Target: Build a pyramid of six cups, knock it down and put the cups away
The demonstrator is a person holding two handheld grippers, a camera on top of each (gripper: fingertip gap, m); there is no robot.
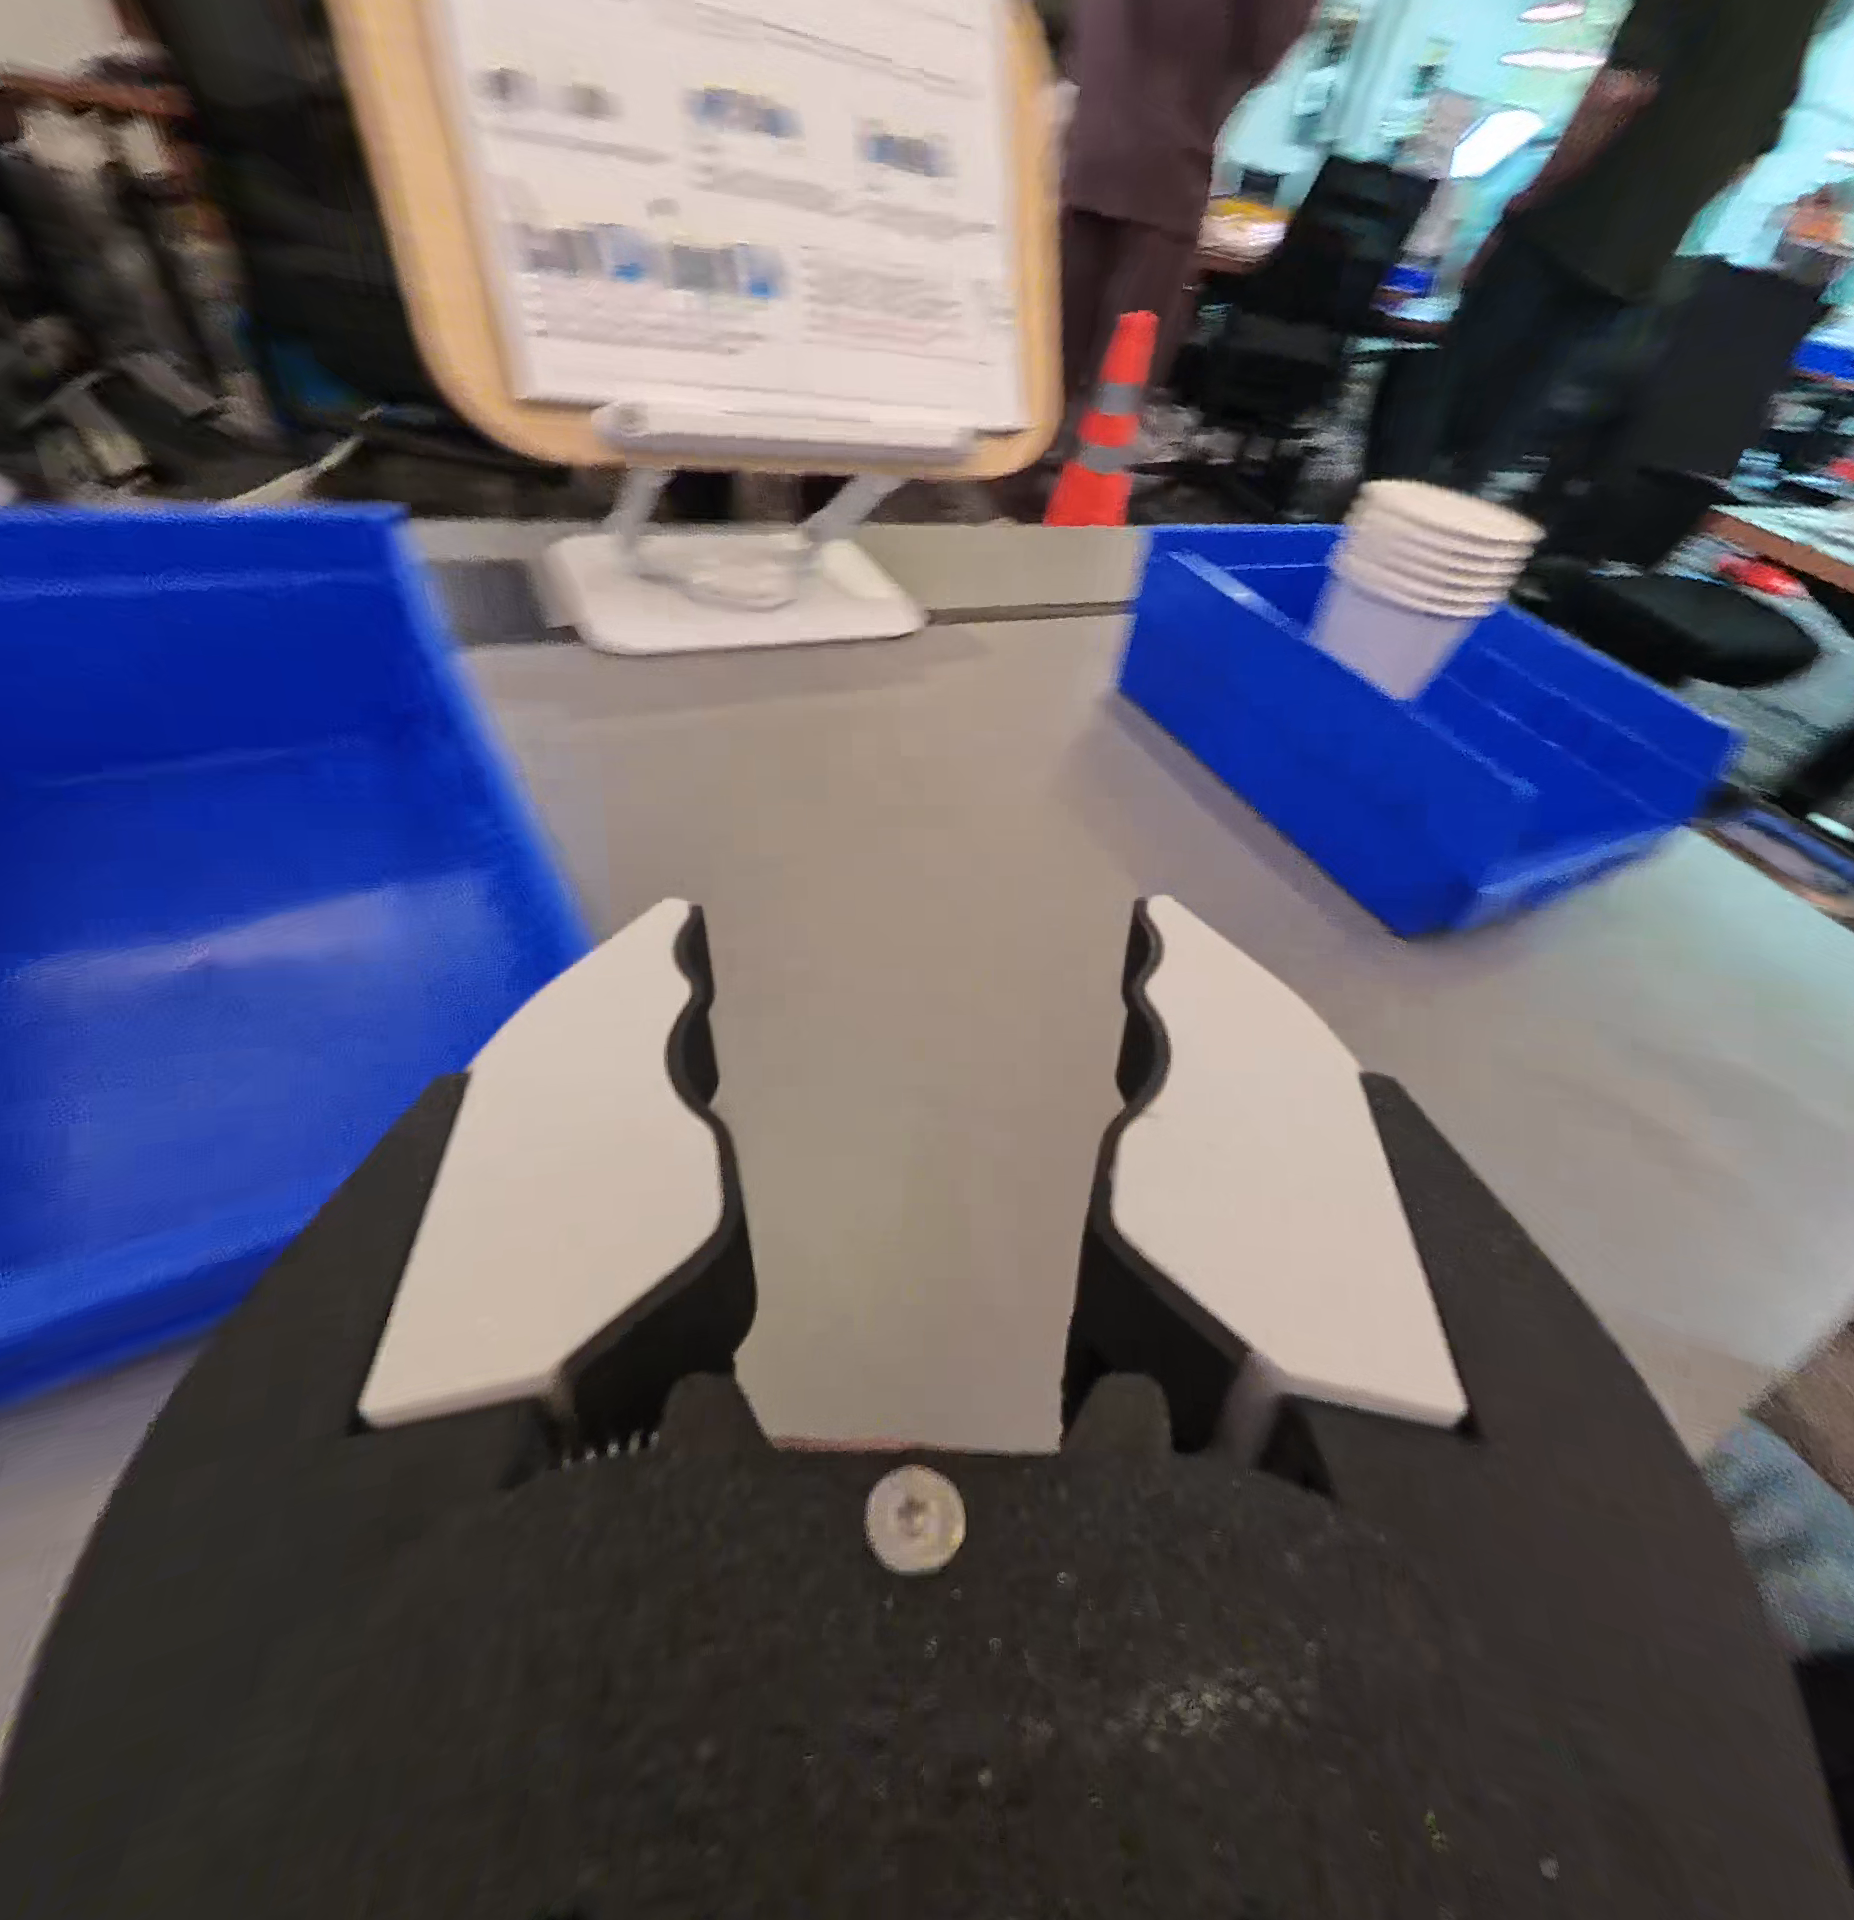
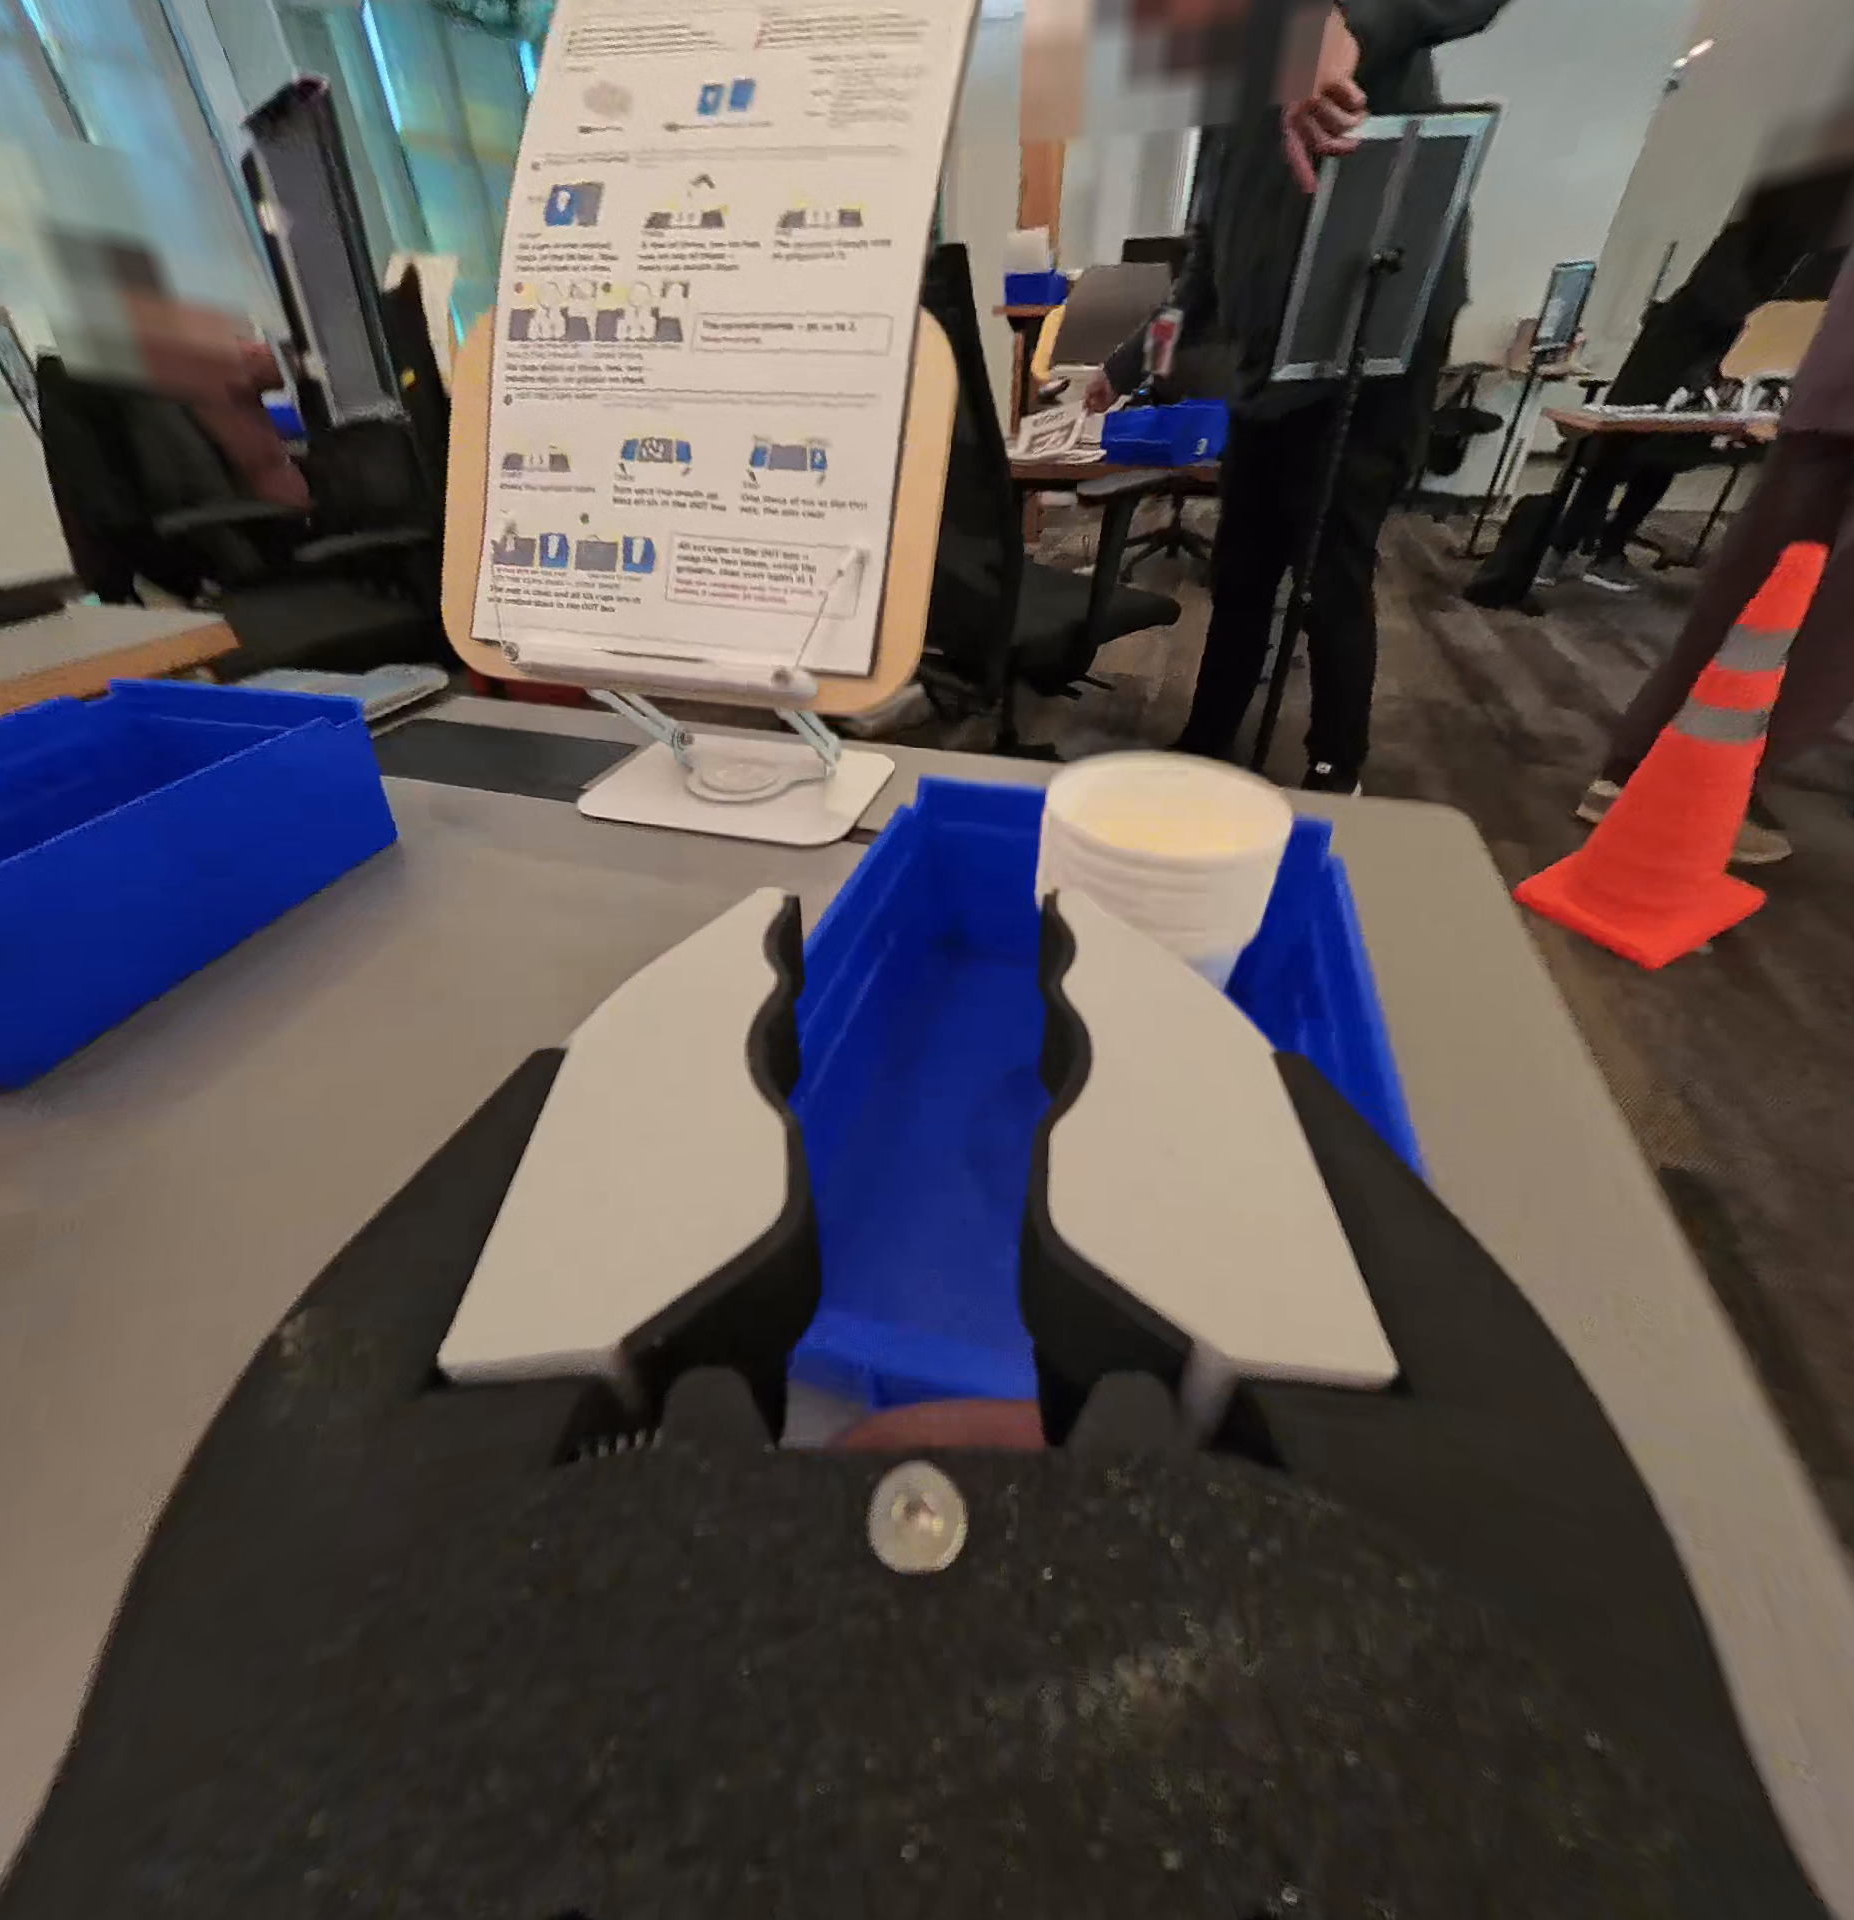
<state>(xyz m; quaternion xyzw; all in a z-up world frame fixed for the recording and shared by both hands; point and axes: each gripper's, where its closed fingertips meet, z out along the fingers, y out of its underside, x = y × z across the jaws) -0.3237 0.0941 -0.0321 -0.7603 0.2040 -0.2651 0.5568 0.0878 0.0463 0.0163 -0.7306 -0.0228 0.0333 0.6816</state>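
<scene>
A nested stack of several white paper cups (image 1: 1422, 582) stands upright in the far end of a blue bin (image 1: 1349, 758) at the right of the grey table (image 1: 902, 790). In the right wrist view the stack (image 2: 1162, 862) sits at the far right of that bin (image 2: 923, 1091). My left gripper (image 1: 921, 920) is open and empty over the bare table, left of the bin. My right gripper (image 2: 921, 920) is open and empty above the bin's near part, short of the cups.
A second, empty blue bin (image 1: 206, 883) stands at the left (image 2: 144, 831). A board with an instruction sheet on a white stand (image 1: 736, 592) is at the table's back edge (image 2: 736, 790). An orange cone (image 2: 1681, 810) and people stand on the floor beyond.
</scene>
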